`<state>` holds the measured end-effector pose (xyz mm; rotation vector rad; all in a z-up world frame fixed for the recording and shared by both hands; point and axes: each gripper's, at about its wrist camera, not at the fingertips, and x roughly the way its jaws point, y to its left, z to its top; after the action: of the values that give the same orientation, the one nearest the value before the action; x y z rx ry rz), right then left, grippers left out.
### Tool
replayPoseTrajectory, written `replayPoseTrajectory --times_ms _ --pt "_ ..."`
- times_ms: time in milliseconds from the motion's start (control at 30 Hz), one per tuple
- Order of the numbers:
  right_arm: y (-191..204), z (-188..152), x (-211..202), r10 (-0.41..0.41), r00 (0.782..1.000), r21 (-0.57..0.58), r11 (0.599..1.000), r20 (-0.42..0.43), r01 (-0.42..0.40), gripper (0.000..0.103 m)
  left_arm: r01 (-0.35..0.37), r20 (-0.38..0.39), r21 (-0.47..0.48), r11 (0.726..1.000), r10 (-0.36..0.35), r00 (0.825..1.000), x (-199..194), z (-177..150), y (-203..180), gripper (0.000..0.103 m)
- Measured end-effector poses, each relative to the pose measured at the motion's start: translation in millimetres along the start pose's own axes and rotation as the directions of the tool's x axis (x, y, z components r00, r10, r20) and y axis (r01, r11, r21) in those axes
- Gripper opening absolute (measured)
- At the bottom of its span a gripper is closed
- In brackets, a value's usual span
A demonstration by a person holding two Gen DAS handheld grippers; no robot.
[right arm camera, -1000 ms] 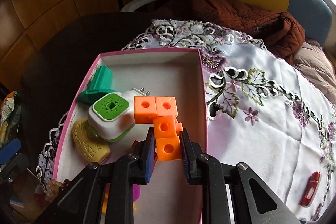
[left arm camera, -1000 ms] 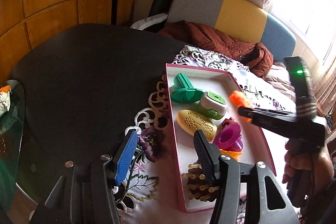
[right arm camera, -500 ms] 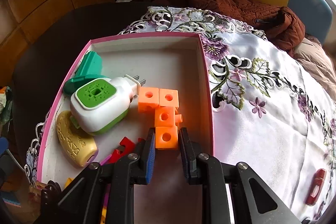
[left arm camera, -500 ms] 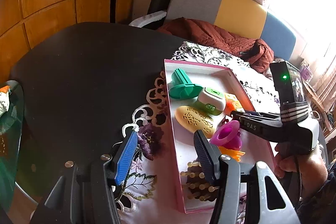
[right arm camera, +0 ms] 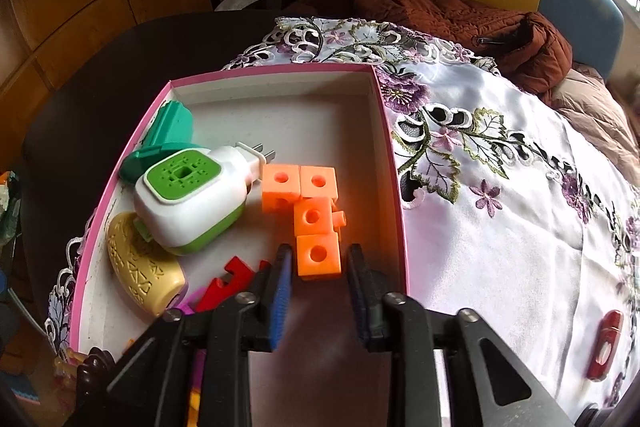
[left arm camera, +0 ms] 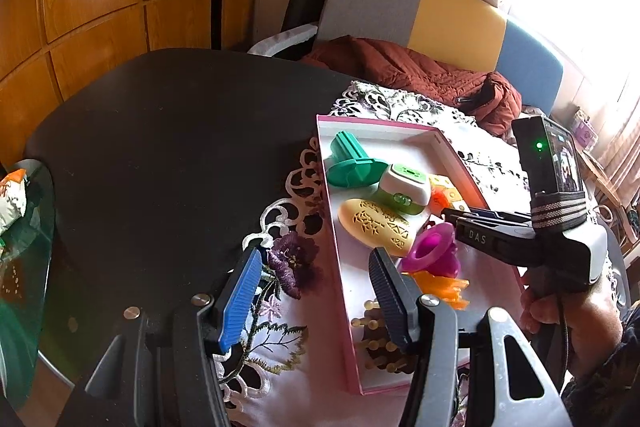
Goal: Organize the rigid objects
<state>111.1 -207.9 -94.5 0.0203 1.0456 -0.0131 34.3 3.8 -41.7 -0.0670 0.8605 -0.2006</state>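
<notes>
Lace-edged floral cloth [right arm camera: 500, 227] over a dark round table [left arm camera: 160, 147], one pink-rimmed box [right arm camera: 394, 163] on it, two grippers at work.

Nearest, the left gripper [left arm camera: 316, 291] hangs wide and empty over the box's near left rim. The right gripper [right arm camera: 319, 281], "DAS" printed on its side, stands slightly parted around the orange cube piece [right arm camera: 310, 215], a small gap each side; four linked cubes show, lying on the box floor by the right wall. Beside them: one white-and-green plug-in unit [right arm camera: 188, 195], one yellow patterned oval [right arm camera: 140, 267], one green piece [right arm camera: 168, 135], one magenta cup [left arm camera: 434, 255]. One small red object [right arm camera: 604, 343] lies out on the cloth. Beyond, a rust quilted jacket [right arm camera: 440, 7] on a grey-yellow-blue sofa [left arm camera: 440, 15].
</notes>
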Motion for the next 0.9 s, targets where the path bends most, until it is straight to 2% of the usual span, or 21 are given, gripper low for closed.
replayPoseTrajectory --times_ms 100,300,333,367,567,900 --pt "2.8 -3.1 -4.5 0.0 1.0 -0.006 1.0 0.013 0.0 0.046 -0.003 -0.003 -0.007 1.0 0.003 1.0 0.1 -0.3 1.7 0.057" --pt "3.6 -9.1 -15.6 0.004 0.999 -0.01 1.0 0.036 -0.004 0.049 0.001 -0.007 -0.002 1.0 -0.001 1.0 -0.7 -1.9 -0.8 0.057" --pt "3.7 -9.7 -18.3 0.005 0.999 -0.013 1.0 0.042 -0.005 0.053 0.001 -0.006 -0.001 1.0 -0.001 1.0 -1.4 -2.0 -1.5 0.057" --pt "4.4 -10.5 -21.8 -0.003 0.999 -0.019 1.0 0.052 0.004 0.064 0.002 -0.005 0.001 1.0 -0.002 1.0 -1.5 -1.8 -2.2 0.057" --pt "1.3 -14.0 -44.6 -0.009 0.994 -0.035 0.999 0.11 0.012 0.067 0.003 -0.005 0.011 1.0 -0.003 1.0 -2.4 -3.2 -5.1 0.057" --pt "-24.6 -29.9 -68.2 -0.009 0.991 0.002 1.0 0.132 0.009 0.076 0.003 -0.007 0.017 1.0 -0.003 1.0 -5.7 -4.6 -7.8 0.057"
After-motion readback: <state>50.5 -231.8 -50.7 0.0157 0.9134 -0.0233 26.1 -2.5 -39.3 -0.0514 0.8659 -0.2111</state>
